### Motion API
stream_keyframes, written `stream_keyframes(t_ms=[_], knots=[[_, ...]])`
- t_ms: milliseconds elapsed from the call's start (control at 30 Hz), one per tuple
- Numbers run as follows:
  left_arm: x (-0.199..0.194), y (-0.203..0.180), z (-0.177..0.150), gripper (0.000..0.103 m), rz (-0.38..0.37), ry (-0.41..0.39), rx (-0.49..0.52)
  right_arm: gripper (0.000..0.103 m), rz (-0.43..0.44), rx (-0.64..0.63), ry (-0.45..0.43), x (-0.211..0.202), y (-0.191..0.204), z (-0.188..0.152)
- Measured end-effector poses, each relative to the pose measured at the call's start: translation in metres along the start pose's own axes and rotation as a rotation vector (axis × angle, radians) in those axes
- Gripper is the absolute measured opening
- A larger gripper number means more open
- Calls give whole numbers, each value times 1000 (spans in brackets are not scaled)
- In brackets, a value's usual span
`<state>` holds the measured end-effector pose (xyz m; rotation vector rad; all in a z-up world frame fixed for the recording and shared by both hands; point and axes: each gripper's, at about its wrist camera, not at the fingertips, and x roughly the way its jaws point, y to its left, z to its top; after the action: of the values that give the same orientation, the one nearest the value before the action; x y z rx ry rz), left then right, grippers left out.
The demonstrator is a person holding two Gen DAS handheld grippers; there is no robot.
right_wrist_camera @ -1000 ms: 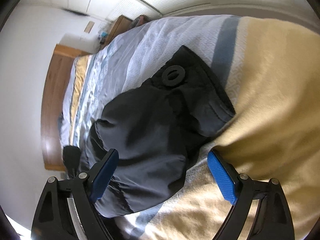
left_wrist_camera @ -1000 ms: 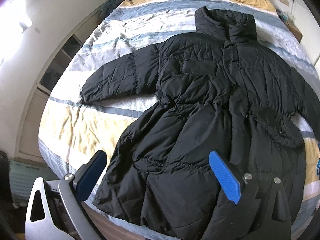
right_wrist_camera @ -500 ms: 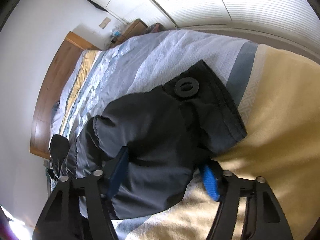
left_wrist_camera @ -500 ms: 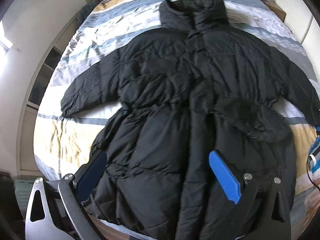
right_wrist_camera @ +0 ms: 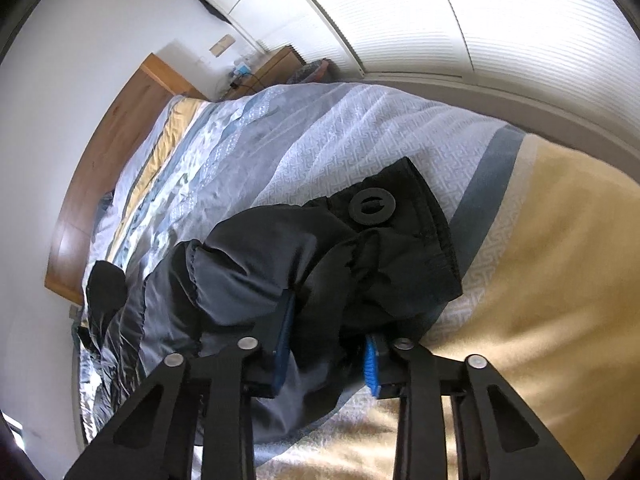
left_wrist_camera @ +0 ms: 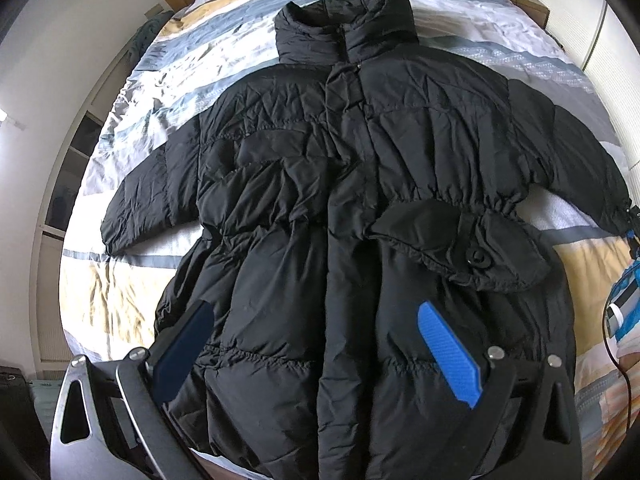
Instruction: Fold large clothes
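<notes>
My right claw (right_wrist_camera: 326, 344) has just been closing and pinches the puffy, soft, slippery coat (left_wrist_camera: 360, 208) by its sleeve cuff (right_wrist_camera: 400, 248), my left claw (left_wrist_camera: 316, 344) spread over the hem.

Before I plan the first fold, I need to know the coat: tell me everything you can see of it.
The black puffer coat lies face up and spread flat on the striped bedspread, collar toward the headboard, front closed. It looks quilted, shiny and creased, gathered at the waist, with a buttoned pocket flap. Both sleeves stretch outward. The right gripper jaws, just closing, pinch one sleeve near its buttoned cuff; the left gripper hovers open above the hem.
</notes>
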<state>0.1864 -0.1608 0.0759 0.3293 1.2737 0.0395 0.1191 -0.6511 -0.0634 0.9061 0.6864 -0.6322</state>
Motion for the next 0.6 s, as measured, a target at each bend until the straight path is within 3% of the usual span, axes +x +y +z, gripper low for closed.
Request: stream_keyframes(t_ms=[400,600], knots=[[14,3,-3,103,-9,26,-3,15,-25,-87,-41,-11,21,4],[18,15,-8,103,-17,32,-34,13,17,-123,-71,-24,43,12]])
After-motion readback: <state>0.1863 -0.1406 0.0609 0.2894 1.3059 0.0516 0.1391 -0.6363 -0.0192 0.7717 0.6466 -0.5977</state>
